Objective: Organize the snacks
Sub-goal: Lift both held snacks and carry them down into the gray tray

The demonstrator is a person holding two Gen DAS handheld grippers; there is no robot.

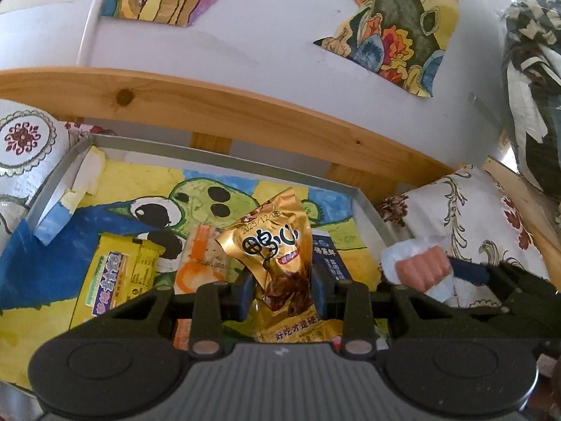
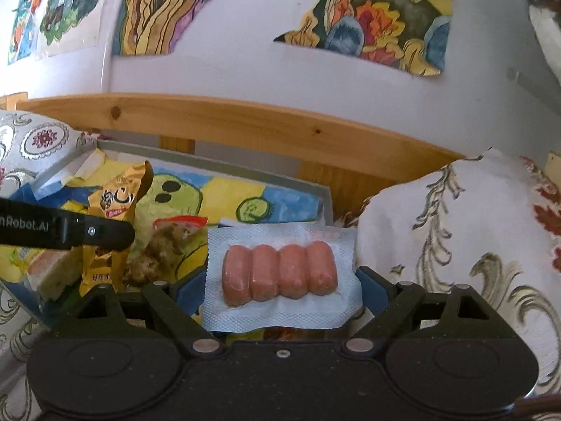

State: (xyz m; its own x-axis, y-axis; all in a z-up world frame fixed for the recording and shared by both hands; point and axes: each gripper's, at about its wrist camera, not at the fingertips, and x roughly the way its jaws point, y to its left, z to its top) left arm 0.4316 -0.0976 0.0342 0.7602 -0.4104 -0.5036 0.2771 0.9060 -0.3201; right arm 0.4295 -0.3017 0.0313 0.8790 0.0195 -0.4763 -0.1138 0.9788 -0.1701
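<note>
Left gripper (image 1: 282, 294) pinches gold snack packet (image 1: 277, 245) over tray (image 1: 224, 156) middle. Right gripper (image 2: 282, 280) clamps sausage pack (image 2: 280, 270) at tray's right edge. Lower each flat onto bare tray floor, avoid yellow packet (image 1: 119, 273), release only once resting.

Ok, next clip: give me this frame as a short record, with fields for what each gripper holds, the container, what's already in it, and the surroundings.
left gripper: shut on gold snack packet, held upright over the tray
right gripper: shut on sausage pack, four pink sausages in clear wrap
container: grey-rimmed tray lined with a cartoon drawing
already in tray: yellow packet, orange packet, dark blue packet
surroundings: wooden rail, patterned cushion, wall paintings
</note>
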